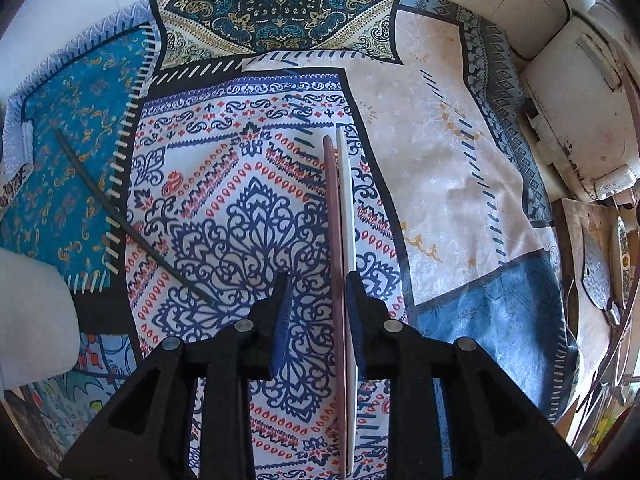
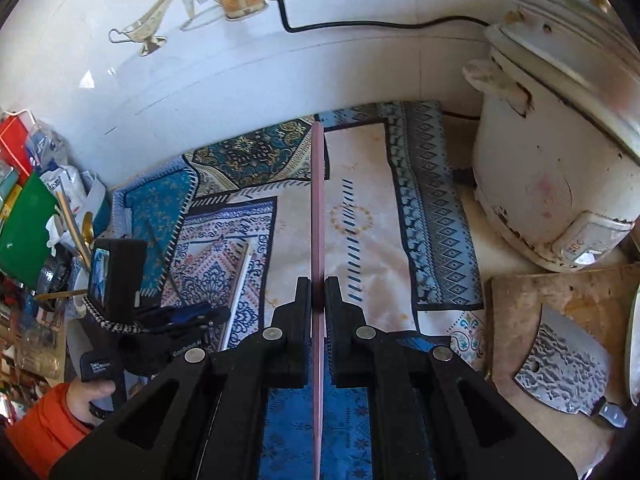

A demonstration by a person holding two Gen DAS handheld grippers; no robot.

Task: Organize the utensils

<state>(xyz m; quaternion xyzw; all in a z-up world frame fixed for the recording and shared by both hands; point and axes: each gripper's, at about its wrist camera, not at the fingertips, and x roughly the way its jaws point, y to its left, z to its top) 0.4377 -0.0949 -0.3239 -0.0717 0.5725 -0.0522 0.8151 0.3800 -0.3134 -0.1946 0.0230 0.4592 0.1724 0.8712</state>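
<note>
In the left wrist view my left gripper (image 1: 319,280) points down at the patterned cloth (image 1: 224,184) with its jaws apart. A pink chopstick (image 1: 334,208) and a white chopstick (image 1: 346,200) stand between them, leaning on the right-hand pad; the left-hand pad is clear of them. A thin dark stick (image 1: 120,220) lies slanted on the cloth to the left. My right gripper (image 2: 318,282) is shut on a pink chopstick (image 2: 317,200) that runs straight ahead over the cloth. In the right wrist view the left gripper (image 2: 216,314) sits low on the left with the white chopstick (image 2: 239,280).
A worn white rice cooker (image 2: 552,160) stands at the right by the tiled wall. In front of it lies a wooden board (image 2: 516,304) with a cleaver (image 2: 568,364). A green tub (image 2: 24,224) and clutter fill the left side. An orange-sleeved hand (image 2: 92,396) holds the left gripper.
</note>
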